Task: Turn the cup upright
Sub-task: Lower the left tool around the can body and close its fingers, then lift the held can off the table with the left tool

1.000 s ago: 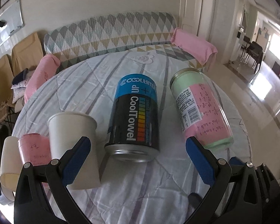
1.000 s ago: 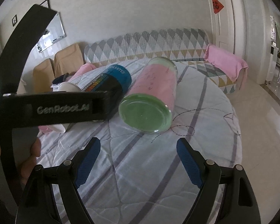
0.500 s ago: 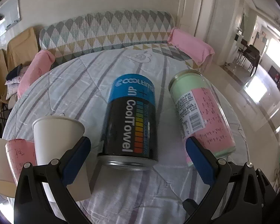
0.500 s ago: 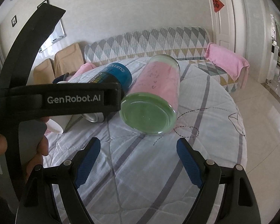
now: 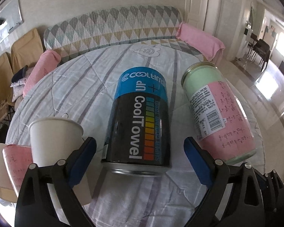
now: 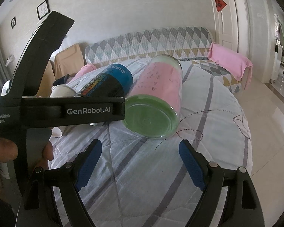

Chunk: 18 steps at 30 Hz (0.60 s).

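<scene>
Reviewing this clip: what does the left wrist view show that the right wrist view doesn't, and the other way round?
Left wrist only: the barcode label on the glass jar, and two more cups at the far left edge. Right wrist only: the jar's green base and the left tool's body with the person's hand. Both: the CoolTowel can, the white paper cup, the jar, the striped quilt, each view's own open tool.

the cooltowel can (image 5: 140,121) is lying on its side on the quilted table cover (image 5: 85,92), between the paper cup (image 5: 53,143) on its left and the glass jar (image 5: 217,111), also lying, on its right. a sofa (image 5: 111,26) is sitting behind.
</scene>
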### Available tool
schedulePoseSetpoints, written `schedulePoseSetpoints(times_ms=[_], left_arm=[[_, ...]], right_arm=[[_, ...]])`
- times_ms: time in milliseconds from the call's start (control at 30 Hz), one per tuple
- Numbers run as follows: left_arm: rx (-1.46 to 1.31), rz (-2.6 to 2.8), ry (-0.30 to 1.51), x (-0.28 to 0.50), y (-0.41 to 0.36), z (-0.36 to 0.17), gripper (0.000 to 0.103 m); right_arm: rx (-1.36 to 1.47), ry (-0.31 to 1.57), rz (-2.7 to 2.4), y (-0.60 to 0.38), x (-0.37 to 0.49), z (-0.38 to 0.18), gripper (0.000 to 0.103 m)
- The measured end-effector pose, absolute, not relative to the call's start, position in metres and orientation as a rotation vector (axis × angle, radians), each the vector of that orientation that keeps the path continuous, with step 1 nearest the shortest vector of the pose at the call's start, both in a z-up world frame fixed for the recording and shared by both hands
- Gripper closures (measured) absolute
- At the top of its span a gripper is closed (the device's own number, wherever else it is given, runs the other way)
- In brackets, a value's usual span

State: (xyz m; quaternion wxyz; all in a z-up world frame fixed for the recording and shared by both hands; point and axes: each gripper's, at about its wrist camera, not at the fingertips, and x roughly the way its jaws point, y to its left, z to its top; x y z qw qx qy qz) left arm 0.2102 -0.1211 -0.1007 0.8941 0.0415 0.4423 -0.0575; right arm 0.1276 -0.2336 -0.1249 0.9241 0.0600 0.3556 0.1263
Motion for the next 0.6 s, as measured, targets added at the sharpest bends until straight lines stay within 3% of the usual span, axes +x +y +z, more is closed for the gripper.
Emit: schedulePoseSetpoints(times_ms=[133, 233, 600], left_arm=[[0.101, -0.114, 0.918, 0.2114, -0.1227, -0.1011, 0.019], [0.112, -0.106, 0.917, 0.2109, -0.1235, -0.1005, 0.033], [0.114, -0.116, 0.930, 0.2089, -0.1240, -0.0995, 0.034]], right_arm=[[0.125, 0.732, 0.257, -0.2341, 0.1299, -0.1249, 0.018], [0.126, 0.733, 0.256, -0.2340, 0.1308, -0.1251, 0.018], [0.127, 0.738, 0.257, -0.2342, 0.1313, -0.1251, 0.018]])
